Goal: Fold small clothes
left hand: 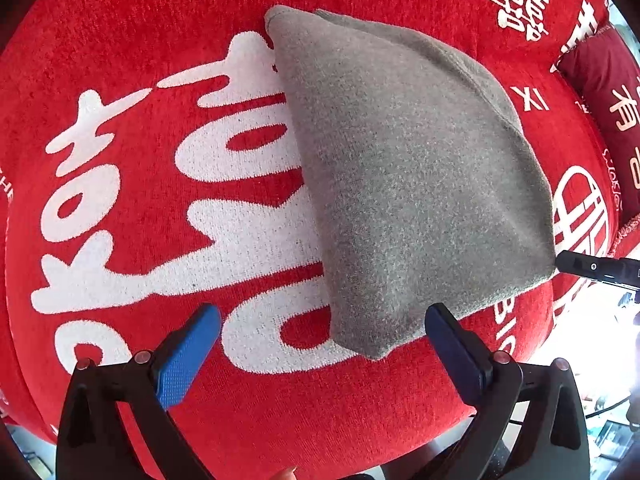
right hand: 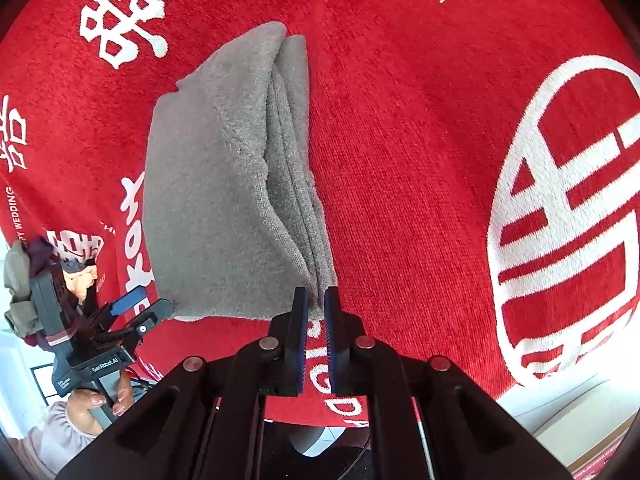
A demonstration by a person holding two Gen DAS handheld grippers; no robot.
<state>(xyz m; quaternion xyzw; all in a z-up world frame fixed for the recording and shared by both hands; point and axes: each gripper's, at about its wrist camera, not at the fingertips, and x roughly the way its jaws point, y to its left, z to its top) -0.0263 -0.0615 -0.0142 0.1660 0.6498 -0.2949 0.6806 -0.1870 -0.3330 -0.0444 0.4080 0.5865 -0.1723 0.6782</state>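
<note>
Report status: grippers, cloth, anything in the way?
Left gripper open, empty, beside the cloth's near corner. Right gripper shut on the grey cloth at its edge. Cloth folded on the red blanket. Nothing in the way.

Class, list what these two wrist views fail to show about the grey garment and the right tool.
- Grey garment: its type; folded, both views.
- Its underside: hidden against the red cloth, both views.
- Right tool: whether its near-shut tips pinch the garment's corner; left view cuts it off, right view unclear.
- Bundle: small, at right view's edge.
</note>
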